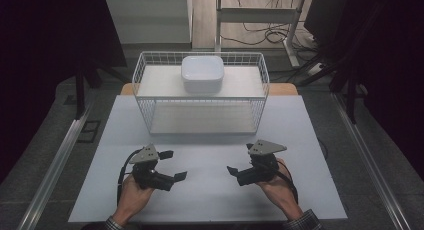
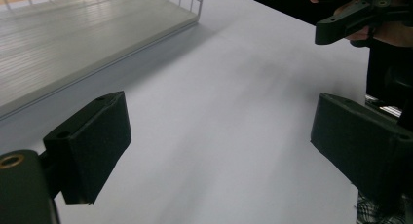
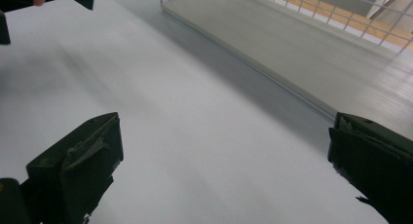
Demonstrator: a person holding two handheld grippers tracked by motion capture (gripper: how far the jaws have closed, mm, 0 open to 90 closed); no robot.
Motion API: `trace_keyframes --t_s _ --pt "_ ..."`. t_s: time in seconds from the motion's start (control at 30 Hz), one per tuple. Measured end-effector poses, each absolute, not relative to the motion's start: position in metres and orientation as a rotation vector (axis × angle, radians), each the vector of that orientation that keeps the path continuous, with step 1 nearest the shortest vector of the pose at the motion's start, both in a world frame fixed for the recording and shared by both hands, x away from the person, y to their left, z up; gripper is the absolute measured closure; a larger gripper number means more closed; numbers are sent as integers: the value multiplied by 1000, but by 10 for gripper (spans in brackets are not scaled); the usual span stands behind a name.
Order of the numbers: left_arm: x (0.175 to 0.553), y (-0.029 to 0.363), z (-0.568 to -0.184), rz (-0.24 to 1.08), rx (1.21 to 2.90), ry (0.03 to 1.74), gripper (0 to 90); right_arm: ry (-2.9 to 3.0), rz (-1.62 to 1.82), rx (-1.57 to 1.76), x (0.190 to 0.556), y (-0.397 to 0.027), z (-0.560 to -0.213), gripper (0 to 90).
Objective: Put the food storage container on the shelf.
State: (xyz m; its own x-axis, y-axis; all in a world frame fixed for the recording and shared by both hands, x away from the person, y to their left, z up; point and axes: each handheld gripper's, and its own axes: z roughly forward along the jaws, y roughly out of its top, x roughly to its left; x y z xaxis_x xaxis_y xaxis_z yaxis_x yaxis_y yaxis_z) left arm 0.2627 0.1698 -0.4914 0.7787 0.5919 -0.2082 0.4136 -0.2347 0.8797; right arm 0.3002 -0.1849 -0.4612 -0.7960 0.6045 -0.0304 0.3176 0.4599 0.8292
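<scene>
Bowl well apart from fingers.

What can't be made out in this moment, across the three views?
- White lidded box on the wire rack, high view: its contents, hidden by its closed top.
- Left gripper, left gripper view: its body, cut off by the bottom edge.
- Right gripper, right gripper view: its right jaw runs off the frame edge.
- Table, high view: its near edge, partly covered by the person's sleeves.
</scene>
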Motion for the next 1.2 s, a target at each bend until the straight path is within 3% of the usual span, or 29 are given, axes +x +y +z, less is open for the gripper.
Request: trace_keyframes --t_s 1.2 --pt "218 229 -513 341 1903 941 68 2315 1160 888 273 -241 -475 0"
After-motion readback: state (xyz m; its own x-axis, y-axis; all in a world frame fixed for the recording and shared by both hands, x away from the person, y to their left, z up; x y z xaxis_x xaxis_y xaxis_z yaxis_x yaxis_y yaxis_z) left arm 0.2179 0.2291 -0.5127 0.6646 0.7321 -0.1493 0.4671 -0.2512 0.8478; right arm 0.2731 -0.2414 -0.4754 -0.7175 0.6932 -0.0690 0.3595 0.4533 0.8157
